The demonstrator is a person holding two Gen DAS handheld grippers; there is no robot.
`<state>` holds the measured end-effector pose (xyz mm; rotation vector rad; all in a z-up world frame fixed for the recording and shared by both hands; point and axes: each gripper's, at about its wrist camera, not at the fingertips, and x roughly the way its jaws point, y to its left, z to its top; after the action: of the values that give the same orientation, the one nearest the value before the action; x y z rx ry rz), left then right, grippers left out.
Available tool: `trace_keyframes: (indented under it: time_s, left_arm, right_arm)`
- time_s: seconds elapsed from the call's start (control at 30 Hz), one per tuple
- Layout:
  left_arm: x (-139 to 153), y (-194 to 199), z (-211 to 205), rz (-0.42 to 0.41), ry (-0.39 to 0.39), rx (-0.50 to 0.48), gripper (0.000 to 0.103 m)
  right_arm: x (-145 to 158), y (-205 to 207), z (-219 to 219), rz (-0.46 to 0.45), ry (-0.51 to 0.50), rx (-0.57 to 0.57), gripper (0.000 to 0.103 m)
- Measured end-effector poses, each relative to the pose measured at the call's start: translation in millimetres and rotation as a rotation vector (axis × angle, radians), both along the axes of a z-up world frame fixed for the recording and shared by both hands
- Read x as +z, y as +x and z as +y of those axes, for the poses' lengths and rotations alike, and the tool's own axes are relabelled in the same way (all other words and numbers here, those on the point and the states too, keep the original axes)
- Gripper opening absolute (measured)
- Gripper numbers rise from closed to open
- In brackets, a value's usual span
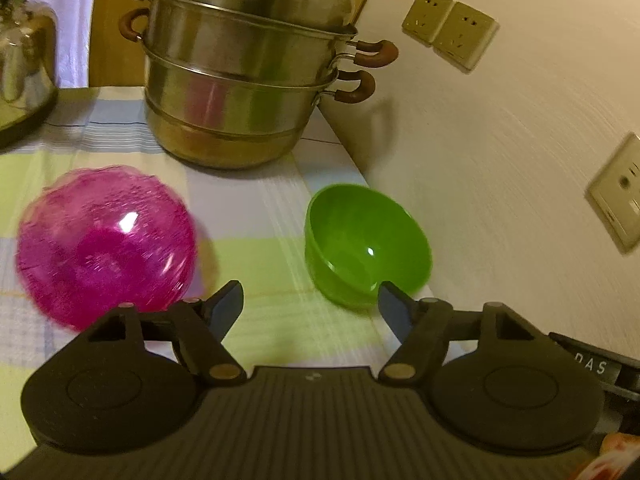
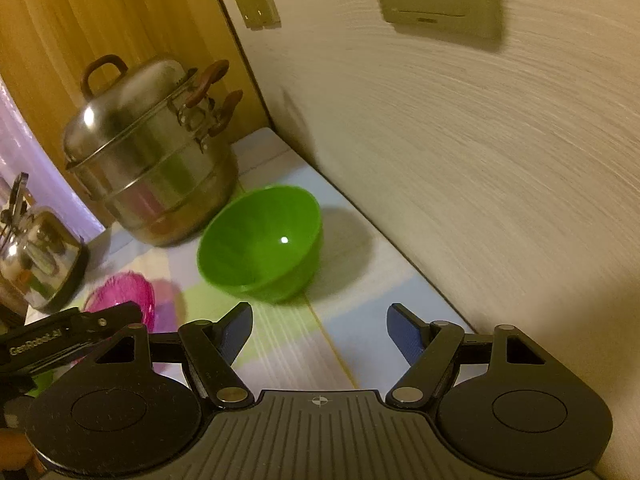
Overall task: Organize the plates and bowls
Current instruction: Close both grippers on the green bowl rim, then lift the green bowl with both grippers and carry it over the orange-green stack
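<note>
A green plastic bowl (image 1: 366, 242) stands upright on the checked tablecloth near the wall; it also shows in the right wrist view (image 2: 260, 242). A translucent pink bowl (image 1: 106, 246) sits to its left, blurred, and shows partly hidden behind the other gripper in the right wrist view (image 2: 124, 294). My left gripper (image 1: 310, 300) is open and empty, above the cloth between the two bowls. My right gripper (image 2: 320, 320) is open and empty, just short of the green bowl.
A tall stacked steel steamer pot (image 1: 248, 68) with brown handles stands at the back, also in the right wrist view (image 2: 152, 164). A shiny kettle (image 2: 36, 256) sits at far left. The wall (image 1: 500, 160) with sockets runs along the table's right edge.
</note>
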<state>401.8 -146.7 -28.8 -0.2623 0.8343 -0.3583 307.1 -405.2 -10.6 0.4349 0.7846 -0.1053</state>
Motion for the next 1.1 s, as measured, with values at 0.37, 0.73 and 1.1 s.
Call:
trace_keyframes:
  time_s: [0.37,0.73,1.1]
  left_arm:
    - [-32.1,64.7,-27.2,0.050,-0.041,-0.022,0.046]
    - [-56.4,94.5,-41.2,0.078,-0.014,-0.075,0.018]
    - [-62.9,98.6,-45.2,0.087,0.002,-0.098,0.014]
  right_arm:
    - [-34.5,72.0,-3.4,0.053,-0.005,0.014,0.052]
    - [-65.5,119.2,-6.0,0.105,0.044,0.016,0.035]
    - [-79.2,136.1,-3.4,0.137,0.040,0.009,0.020]
